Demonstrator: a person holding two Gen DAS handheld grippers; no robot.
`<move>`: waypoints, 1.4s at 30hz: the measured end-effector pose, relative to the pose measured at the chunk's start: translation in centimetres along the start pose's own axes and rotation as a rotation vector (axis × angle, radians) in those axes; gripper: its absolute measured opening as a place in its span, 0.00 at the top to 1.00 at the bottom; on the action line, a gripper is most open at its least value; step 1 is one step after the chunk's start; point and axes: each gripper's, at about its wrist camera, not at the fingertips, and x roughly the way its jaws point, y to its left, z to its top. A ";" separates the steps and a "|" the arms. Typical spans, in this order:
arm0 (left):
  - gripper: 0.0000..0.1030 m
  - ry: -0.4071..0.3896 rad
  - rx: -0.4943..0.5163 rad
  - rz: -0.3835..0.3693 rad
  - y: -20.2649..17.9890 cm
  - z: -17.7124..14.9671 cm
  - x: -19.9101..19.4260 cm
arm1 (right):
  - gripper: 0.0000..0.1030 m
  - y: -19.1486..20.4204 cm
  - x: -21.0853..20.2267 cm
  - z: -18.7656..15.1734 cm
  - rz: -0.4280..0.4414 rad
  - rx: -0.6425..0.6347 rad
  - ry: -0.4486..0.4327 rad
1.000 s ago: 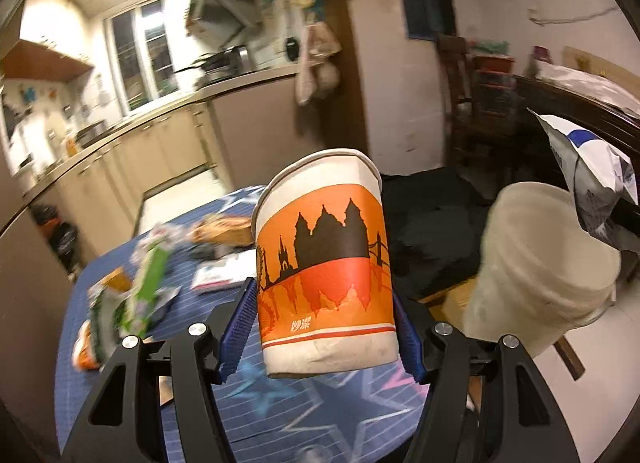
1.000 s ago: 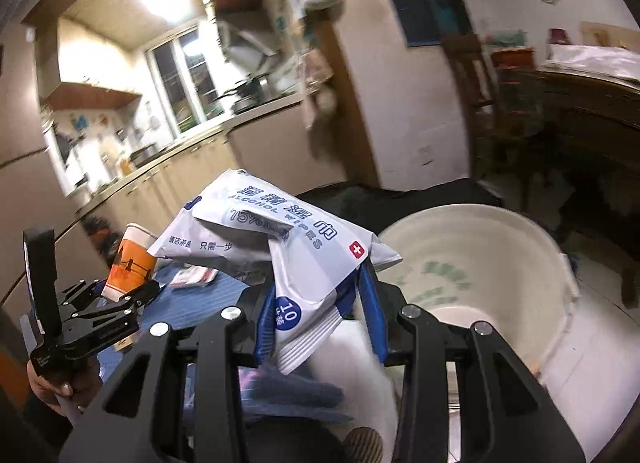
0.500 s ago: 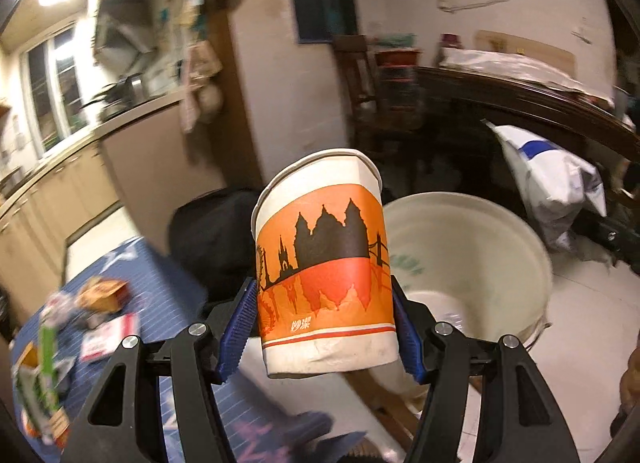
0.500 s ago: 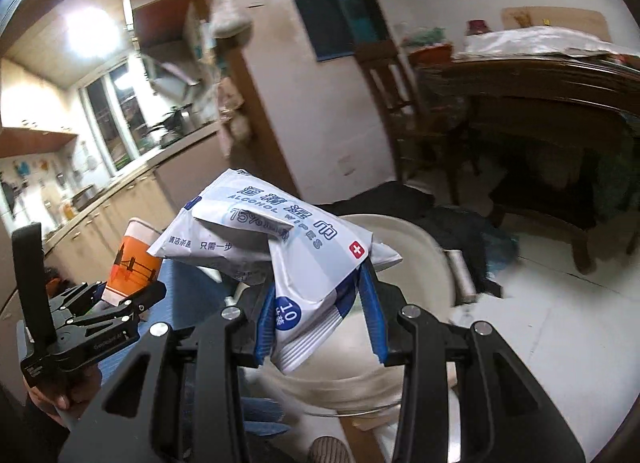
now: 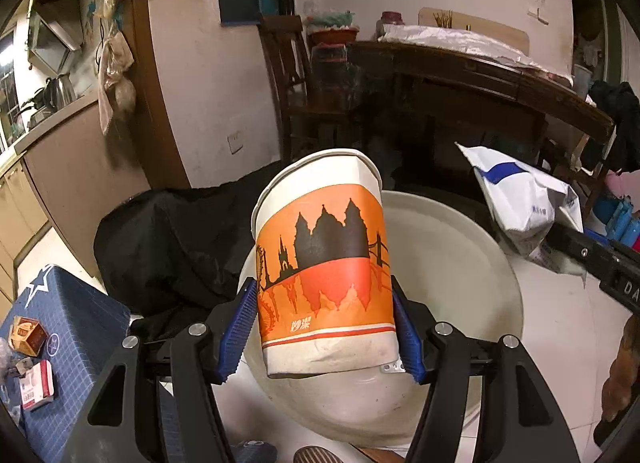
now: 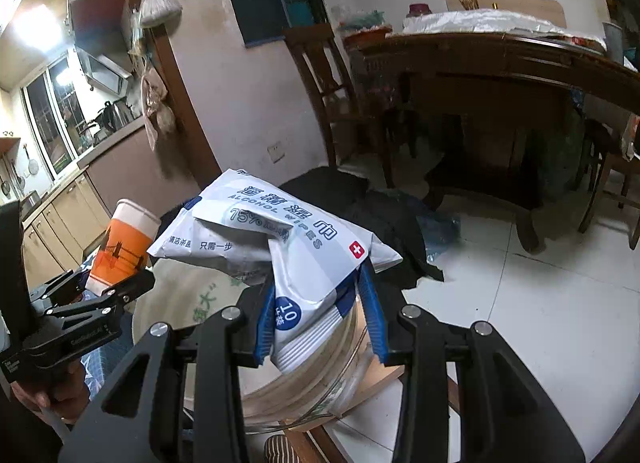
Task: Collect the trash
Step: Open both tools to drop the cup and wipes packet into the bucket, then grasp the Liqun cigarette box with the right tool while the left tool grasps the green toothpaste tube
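**Carrying two pieces of trash to the bucket**

Holding a paper cup (image 5: 324, 263) printed with an orange skyline, the left gripper (image 5: 326, 327) clamps it low on its sides between blue pads, upright with a slight tilt. Behind and beneath the cup sits a pale round bucket (image 5: 460, 263) on the white tiled floor, its open mouth facing up. The cup appears to hang over the near part of that opening.

The right gripper (image 6: 320, 315) pinches a crumpled white and blue packet of alcohol wipes (image 6: 276, 239), jaws narrowed on its folded lower end while the bulk of the packet flops above the pads. Under this gripper the bucket shows as a pale curved rim (image 6: 180, 291), with the packet roughly over its edge; exactly how far inside cannot be told.

From the right camera, the left gripper is seen off to the left with the cup, a hand (image 6: 56, 395) wrapped around its handle.

At the lower left of the left view, a blue star-patterned tablecloth (image 5: 68, 327) carries more litter, including a small brown box (image 5: 29, 336) and a red and white packet (image 5: 37, 385). A dark cloth heap (image 5: 172, 247) lies between table and bucket.

Judging by this, the step in hand is the drop-off. The next move calls for centring each item over the bucket mouth and opening the jaws, so that neither the cup nor the light packet falls on the tiles
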 end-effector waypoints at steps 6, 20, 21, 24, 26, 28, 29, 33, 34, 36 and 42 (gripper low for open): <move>0.31 0.015 0.030 0.011 -0.3 -0.4 0.7 | 0.55 1.0 1.7 0.0 0.010 -0.006 0.055; 0.30 0.010 -0.013 0.009 0.9 -0.8 -0.9 | 0.48 2.2 0.0 0.5 0.028 -0.033 0.007; 0.30 0.006 -0.013 0.018 0.9 -1.0 -1.2 | 0.48 2.4 -0.1 0.5 0.029 -0.038 0.005; 0.30 -0.006 -0.025 0.047 1.3 -1.6 -2.3 | 0.48 3.1 -0.6 0.2 0.031 -0.062 -0.007; 0.30 -0.022 -0.030 0.069 1.9 -2.5 -3.3 | 0.48 3.8 -0.9 0.0 0.039 -0.075 -0.014; 0.30 -0.039 -0.031 0.121 3.0 -4.0 -4.8 | 0.48 4.6 -1.1 -0.2 0.071 -0.083 -0.020; 0.30 -0.040 -0.034 0.133 3.3 -4.4 -5.2 | 0.48 5.0 -1.1 -0.3 0.087 -0.088 -0.020; 0.30 -0.033 -0.059 0.224 6.0 -7.8 -7.6 | 0.48 8.2 -1.1 -1.4 0.191 -0.128 -0.014; 0.30 -0.032 -0.061 0.247 6.7 -8.5 -8.2 | 0.48 9.2 -1.1 -1.8 0.218 -0.145 -0.010; 0.30 -0.026 -0.074 0.294 8.2 -10.4 -9.7 | 0.48 11.8 -1.0 -2.7 0.275 -0.194 0.003; 0.30 0.016 -0.199 0.415 13.7 -16.5 -13.9 | 0.48 19.7 -0.5 -6.1 0.412 -0.355 0.076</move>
